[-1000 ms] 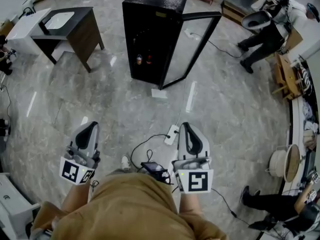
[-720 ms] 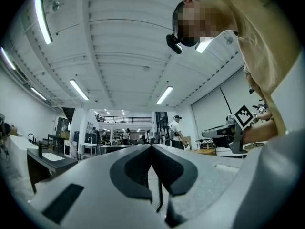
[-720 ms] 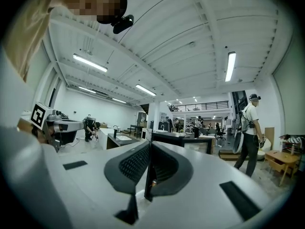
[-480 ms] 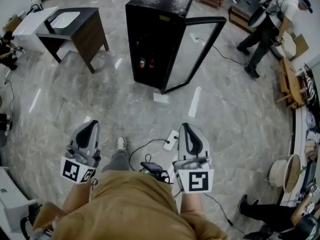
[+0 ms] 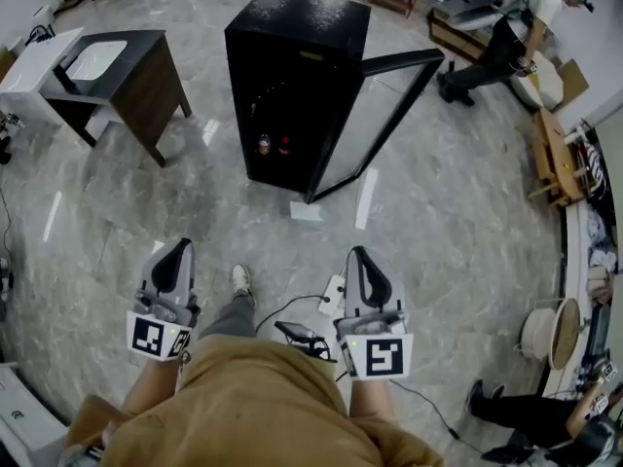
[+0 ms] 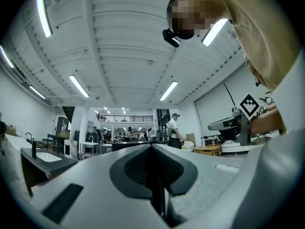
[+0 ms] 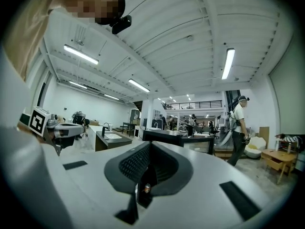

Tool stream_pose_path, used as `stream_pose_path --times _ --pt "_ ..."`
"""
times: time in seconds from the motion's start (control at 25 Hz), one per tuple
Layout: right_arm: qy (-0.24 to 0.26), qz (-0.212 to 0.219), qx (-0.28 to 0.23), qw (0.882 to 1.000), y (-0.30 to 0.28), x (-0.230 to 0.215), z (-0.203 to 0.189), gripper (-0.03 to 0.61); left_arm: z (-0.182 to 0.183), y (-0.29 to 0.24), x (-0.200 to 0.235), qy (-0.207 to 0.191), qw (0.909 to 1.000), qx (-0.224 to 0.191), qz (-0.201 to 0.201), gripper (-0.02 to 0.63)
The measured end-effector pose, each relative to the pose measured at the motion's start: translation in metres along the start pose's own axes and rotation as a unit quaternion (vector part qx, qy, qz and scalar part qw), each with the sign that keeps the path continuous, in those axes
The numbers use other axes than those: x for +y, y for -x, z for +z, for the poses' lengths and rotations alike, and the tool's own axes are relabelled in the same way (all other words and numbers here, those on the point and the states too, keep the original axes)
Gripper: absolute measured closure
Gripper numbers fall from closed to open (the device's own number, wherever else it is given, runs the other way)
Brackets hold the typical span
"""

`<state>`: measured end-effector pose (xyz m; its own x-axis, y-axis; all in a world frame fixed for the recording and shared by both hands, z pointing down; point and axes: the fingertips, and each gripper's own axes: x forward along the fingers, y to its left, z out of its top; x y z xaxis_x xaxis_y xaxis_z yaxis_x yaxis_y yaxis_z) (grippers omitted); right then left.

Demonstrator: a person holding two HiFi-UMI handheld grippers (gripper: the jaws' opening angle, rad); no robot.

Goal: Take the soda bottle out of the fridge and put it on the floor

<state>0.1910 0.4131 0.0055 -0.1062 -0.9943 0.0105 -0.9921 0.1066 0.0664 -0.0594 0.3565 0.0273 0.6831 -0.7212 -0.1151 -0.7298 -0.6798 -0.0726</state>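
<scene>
One open fridge (image 5: 292, 37), two bottles (image 5: 264, 144) inside, left claw (image 5: 178, 247), right claw (image 5: 357, 255), both closed, empty

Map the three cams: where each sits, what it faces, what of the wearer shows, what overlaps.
Head view: on the head, steeply down at the floor and open fridge; shows left claw, right claw, shirt, a leg, a shoe.
Left gripper view: on the left claw, level along its shut jaws towards the fridge; shirt and right claw at right.
Right gripper view: on the right claw, same heading; shirt and left claw at left.
Shared: all three show the fridge and the sink table.
</scene>
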Motion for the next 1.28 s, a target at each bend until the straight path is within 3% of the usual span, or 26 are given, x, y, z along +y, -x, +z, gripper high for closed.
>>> stream_pose_path --times 0.32,0.56,0.88,1.28 --pt "0.008 0.020 0.020 1.000 -0.171 0.037 0.002 0.575 -0.035 -0.094 0.122 0.024 0.9991 0.014 -0.033 0.619" --pt "0.016 0.022 0.052 0.998 -0.238 0.060 -0.001 0.577 -0.055 -0.127 0.186 0.055 0.9973 0.021 -0.045 0.618" --pt "0.032 -0.003 0.057 0.998 -0.273 0.051 0.008 0.575 -0.045 -0.152 0.216 0.060 0.9954 0.010 -0.074 0.618" --pt "0.016 -0.022 0.056 0.998 -0.287 0.018 -0.007 0.575 -0.059 -0.201 0.195 0.066 0.9916 0.019 -0.110 0.618"
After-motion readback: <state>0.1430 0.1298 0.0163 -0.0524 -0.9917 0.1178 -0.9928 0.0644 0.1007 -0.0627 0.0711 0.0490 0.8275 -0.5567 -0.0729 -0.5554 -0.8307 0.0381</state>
